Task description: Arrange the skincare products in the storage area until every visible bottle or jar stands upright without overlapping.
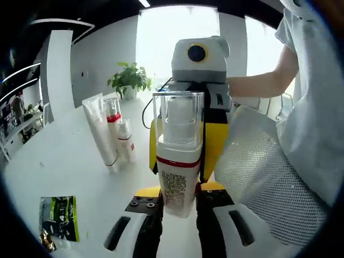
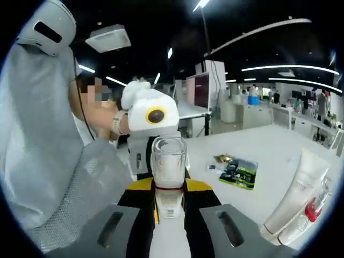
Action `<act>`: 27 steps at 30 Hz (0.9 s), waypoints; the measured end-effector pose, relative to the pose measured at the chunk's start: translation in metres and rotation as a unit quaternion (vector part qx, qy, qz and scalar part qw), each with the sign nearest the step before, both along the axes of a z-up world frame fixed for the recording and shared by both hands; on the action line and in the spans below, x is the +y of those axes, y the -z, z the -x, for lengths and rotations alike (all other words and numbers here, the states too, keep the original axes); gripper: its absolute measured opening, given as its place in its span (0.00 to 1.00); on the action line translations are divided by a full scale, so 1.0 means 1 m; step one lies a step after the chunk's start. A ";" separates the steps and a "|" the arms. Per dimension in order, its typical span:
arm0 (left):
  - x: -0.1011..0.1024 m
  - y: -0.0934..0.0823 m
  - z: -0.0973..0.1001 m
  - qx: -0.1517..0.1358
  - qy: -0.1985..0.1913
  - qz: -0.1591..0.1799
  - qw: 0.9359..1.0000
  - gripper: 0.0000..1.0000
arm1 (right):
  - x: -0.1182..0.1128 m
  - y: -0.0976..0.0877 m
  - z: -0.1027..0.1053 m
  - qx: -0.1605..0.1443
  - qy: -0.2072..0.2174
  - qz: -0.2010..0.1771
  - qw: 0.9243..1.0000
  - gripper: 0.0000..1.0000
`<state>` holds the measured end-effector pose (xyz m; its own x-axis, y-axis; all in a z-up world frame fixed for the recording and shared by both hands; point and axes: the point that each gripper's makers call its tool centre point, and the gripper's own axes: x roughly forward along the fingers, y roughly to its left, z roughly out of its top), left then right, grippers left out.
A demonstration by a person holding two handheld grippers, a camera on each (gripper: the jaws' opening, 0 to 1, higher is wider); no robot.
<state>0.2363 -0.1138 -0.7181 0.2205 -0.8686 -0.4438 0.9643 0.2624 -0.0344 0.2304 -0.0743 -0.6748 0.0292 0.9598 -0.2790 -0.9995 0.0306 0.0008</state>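
1. Handover step, I judge: pump bottle [image 1: 178,161] stands between the left gripper [image 1: 179,215] fingers and the right gripper [image 2: 169,215] fingers, both clenched on it.
2. Next: release one pair, then stand it beside the tube [image 1: 100,129] on the desk [image 1: 70,166].

The pump bottle [image 1: 178,166] is glossy white plastic under a clear, glassy plastic cap [image 1: 178,115]. The tube [image 1: 100,129] looks like smooth, slightly shiny plastic. The desk [image 1: 70,166] is smooth matt white. The sachet [image 1: 58,217] is shiny printed foil.
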 end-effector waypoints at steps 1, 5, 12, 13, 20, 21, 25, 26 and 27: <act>-0.001 -0.001 0.001 0.002 0.001 0.004 1.000 0.23 | 0.000 -0.001 0.000 0.002 -0.003 -0.002 1.000 0.19; -0.001 -0.006 0.000 0.001 -0.002 0.014 1.000 0.23 | 0.000 -0.006 0.001 0.006 -0.006 -0.017 1.000 0.19; -0.003 -0.011 -0.002 0.025 -0.026 0.046 0.998 0.22 | -0.001 -0.011 0.000 0.020 0.009 -0.048 0.999 0.20; -0.002 -0.011 -0.004 0.024 -0.037 0.047 0.998 0.22 | -0.002 -0.011 -0.004 0.021 0.021 -0.048 0.998 0.20; 0.006 -0.007 -0.028 -0.004 -0.099 0.023 0.995 0.22 | -0.009 0.010 -0.023 0.016 0.120 0.003 0.993 0.21; 0.005 -0.008 -0.031 -0.014 -0.103 0.023 0.994 0.22 | -0.012 0.013 -0.030 0.013 0.131 -0.001 0.991 0.21; 0.012 -0.009 -0.041 -0.034 -0.132 0.008 0.991 0.22 | -0.014 0.015 -0.042 0.012 0.202 -0.010 0.979 0.22; 0.012 -0.008 -0.043 -0.035 -0.136 0.008 0.990 0.22 | -0.014 0.016 -0.044 0.009 0.215 -0.009 0.977 0.22; 0.014 -0.008 -0.047 -0.042 -0.147 0.005 0.988 0.22 | -0.015 0.014 -0.046 0.009 0.237 -0.013 0.971 0.22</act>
